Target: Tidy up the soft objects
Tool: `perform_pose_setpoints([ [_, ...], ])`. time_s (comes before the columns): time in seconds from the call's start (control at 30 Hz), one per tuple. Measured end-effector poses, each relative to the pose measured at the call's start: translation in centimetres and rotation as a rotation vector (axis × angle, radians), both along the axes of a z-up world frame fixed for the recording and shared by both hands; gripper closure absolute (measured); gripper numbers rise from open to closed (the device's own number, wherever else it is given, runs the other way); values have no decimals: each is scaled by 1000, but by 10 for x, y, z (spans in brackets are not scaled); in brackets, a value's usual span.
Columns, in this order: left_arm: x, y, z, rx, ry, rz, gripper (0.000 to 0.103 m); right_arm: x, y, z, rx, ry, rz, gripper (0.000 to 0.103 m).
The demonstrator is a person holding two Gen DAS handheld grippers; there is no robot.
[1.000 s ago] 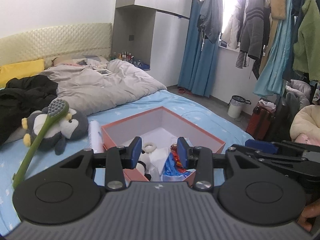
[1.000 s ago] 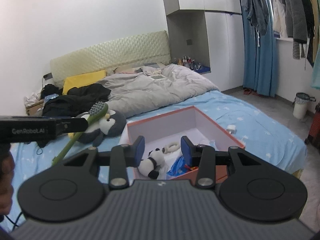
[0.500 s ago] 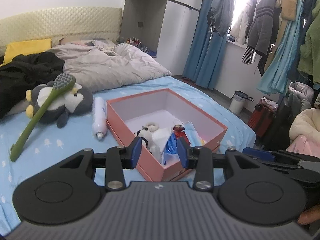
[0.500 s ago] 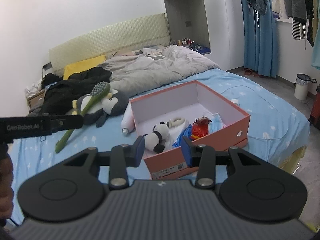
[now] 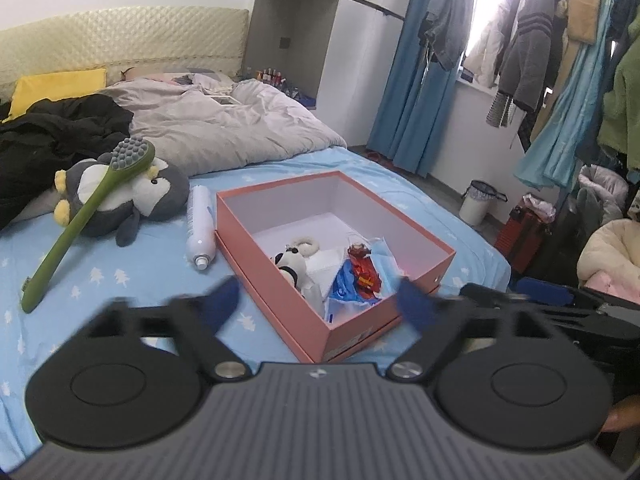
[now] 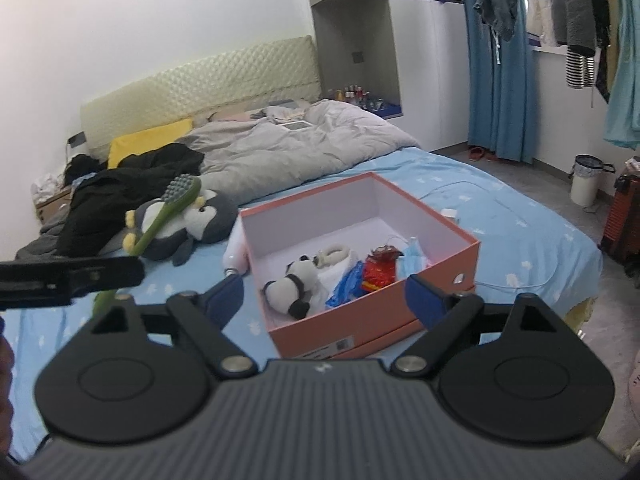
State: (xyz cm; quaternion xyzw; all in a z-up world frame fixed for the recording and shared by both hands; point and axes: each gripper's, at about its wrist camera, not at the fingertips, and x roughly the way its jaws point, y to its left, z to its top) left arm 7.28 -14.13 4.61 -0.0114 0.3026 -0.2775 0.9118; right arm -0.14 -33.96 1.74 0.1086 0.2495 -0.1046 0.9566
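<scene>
Lying sideways in the pink box (image 6: 436, 288), a black-and-white panda plush (image 6: 290, 290).

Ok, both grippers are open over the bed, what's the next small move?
Probably swing the left gripper left toward the penguin plush: it lies outside the pink box, with the green brush resting across it. Both grippers are empty.

Both wrist views above box (image 5: 308, 280)

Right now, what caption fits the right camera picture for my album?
Open right gripper above a pink box holding a toy panda on the bed.
</scene>
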Motion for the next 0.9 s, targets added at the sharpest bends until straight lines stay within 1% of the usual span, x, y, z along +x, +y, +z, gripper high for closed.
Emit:
perform_pose_setpoints([
  [0.1,0,1,1,-5,0,13,2,1,-3,-1,-11,19,-12,14],
  [0.27,1,0,-2,15,14,28,0,1,-5,-3,-4,28,-5,14],
  [0.47,1,-1,-3,24,28,43,0,0,-5,-3,-2,27,3,14],
  [0.6,1,-2,-3,46,28,54,0,0,-5,-4,-4,30,7,14],
  [0.9,2,-2,-4,58,37,62,0,0,-4,-4,-14,30,11,14],
])
